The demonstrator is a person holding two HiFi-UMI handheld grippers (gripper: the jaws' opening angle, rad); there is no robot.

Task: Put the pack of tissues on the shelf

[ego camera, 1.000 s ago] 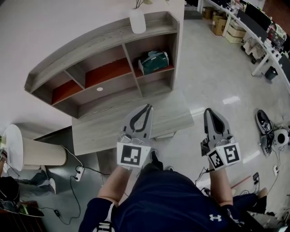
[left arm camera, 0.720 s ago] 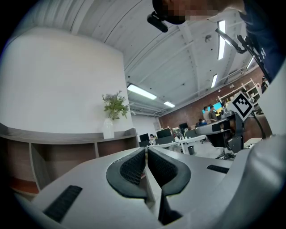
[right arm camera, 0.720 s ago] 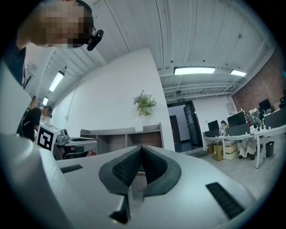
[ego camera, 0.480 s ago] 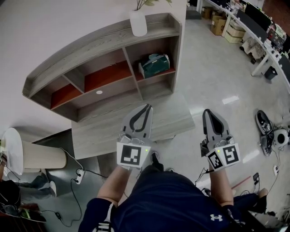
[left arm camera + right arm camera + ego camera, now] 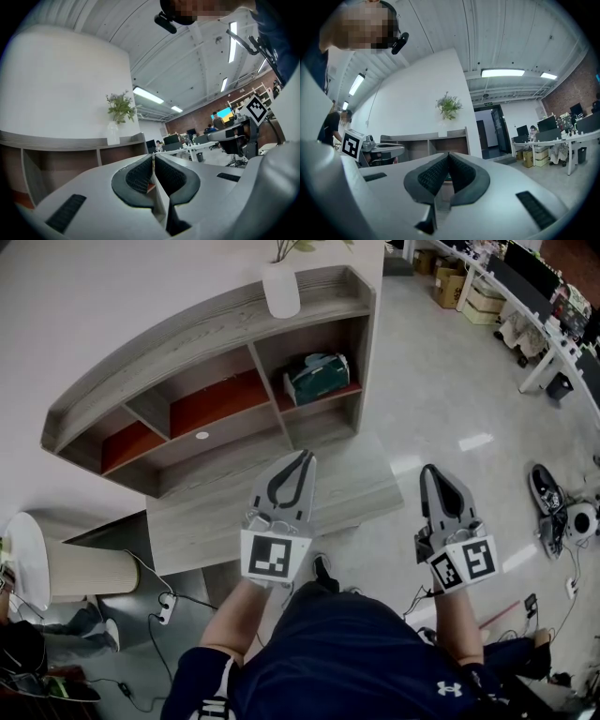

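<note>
Green in its wrapper, the pack of tissues [image 5: 317, 377] lies on its side in the upper right compartment of the grey wood shelf [image 5: 187, 334]. It is well ahead of both claws and a little to the right of the left claw's tip. It rests on the compartment's reddish board, fully inside the frame and touching neither claw. By my reading it has been left there as its final place, so the task looks done.

A white vase [image 5: 280, 289] stands on the top board, farther from the claws than the pack. Between the shelf and the claws runs a low grey worktop [image 5: 216, 512], bare where it shows.

The left claw [image 5: 302, 459] hangs over the near edge of that worktop. In the left gripper view its jaws are pressed together along their whole length, with nothing between them. The right claw [image 5: 432, 472] is off the worktop's right end, above the pale floor. Its jaw tips meet in the right gripper view and it is likewise empty.

Both forearms reach out from the body roughly parallel, well apart from each other. The claws point forward toward the shelf, with their marker cubes nearest the person. Held level and clear of the furniture, the pose reads as rest rather than a reach.
</note>
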